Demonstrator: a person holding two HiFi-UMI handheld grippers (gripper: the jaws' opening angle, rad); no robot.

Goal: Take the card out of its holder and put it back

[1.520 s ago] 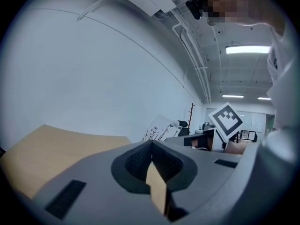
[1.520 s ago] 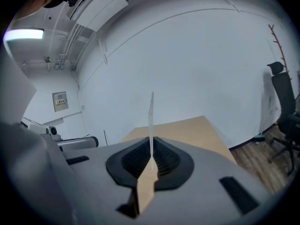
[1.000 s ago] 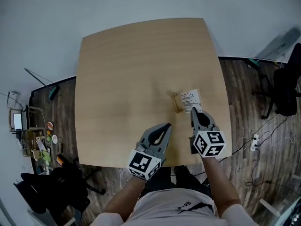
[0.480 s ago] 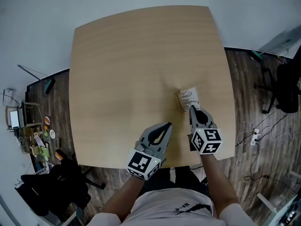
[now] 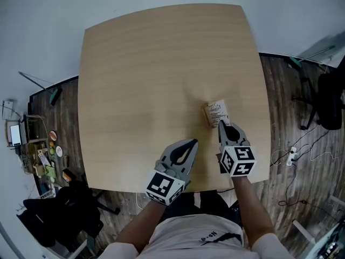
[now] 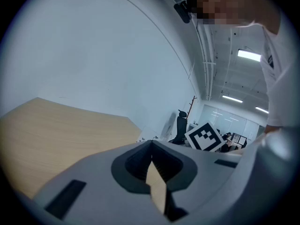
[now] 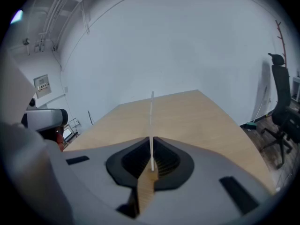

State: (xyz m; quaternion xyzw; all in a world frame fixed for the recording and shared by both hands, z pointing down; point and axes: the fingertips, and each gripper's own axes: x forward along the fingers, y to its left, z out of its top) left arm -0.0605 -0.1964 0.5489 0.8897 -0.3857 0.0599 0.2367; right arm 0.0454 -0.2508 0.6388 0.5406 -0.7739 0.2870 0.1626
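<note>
1. Right gripper (image 5: 221, 125) – jaws pinched together on the card (image 5: 218, 111), gripping its near end. In the right gripper view the card (image 7: 152, 125) is a thin white line, edge-on and upright, running straight out of the closed jaws.
2. Left gripper (image 5: 193, 143) – jaws closed tip to tip with nothing between them. Only a sliver of tabletop shows through the gap behind the tips. It hangs over the table's near edge, apart from the right gripper.
3. The card sits right of the table's (image 5: 151, 63) centre, touching the small wooden holder (image 5: 207, 116) on its left. Whether it is in the slot, I can't tell.
4. Further out, a black office chair (image 5: 329, 101) stands on the dark floor to the right.
</note>
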